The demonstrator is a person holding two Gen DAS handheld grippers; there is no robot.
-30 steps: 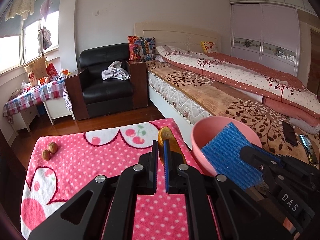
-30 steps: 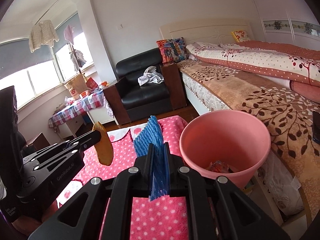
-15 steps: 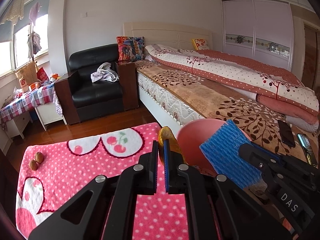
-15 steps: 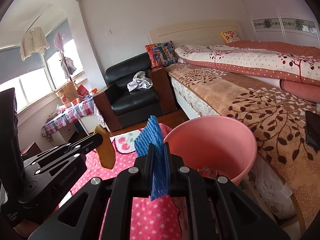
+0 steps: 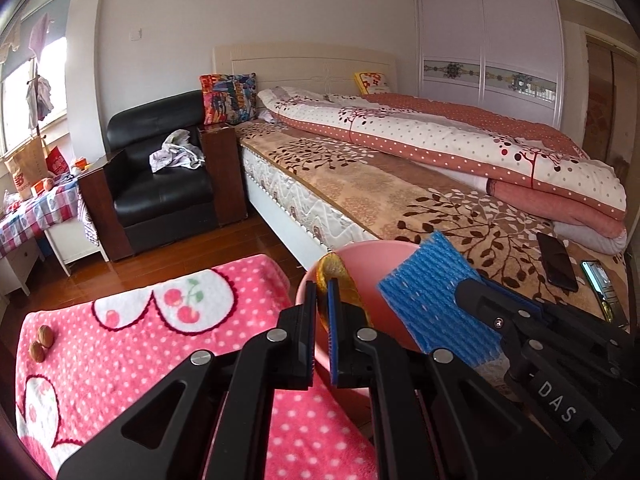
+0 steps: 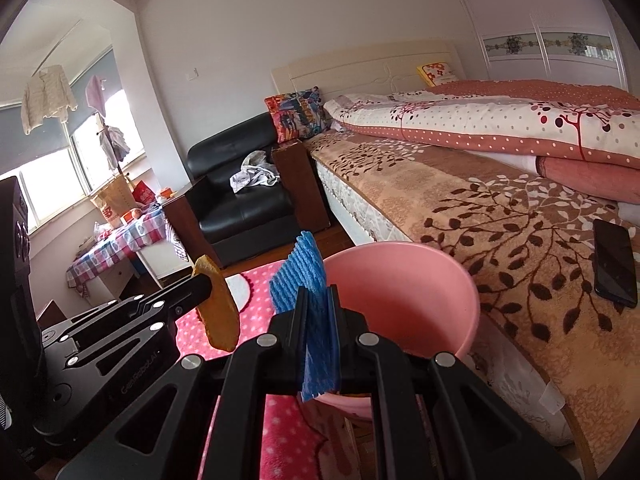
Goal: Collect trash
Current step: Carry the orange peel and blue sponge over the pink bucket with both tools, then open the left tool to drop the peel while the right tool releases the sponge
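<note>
Left gripper [image 5: 322, 300] pinches orange peel [image 6: 218, 312]; right gripper [image 6: 318, 304] clamps blue foam net [image 6: 310, 280] beside pink bin [image 6: 404, 300].

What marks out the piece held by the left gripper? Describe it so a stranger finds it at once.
Start at the long bed with the brown leaf-patterned blanket; beside it stands a round pink plastic bucket. Just left of its rim, the left gripper pinches a curved orange fruit peel, smooth and amber, unlike the ribbed blue foam net beside it.

Both the left gripper [image 5: 323, 304] and the right gripper [image 6: 318, 304] are matte black angular frames with triangular cut-outs and round silver screws, their fingers lined with ribbed blue pads [image 5: 333, 332], one body lettered "DAS" in white, the other faintly embossed.
</note>
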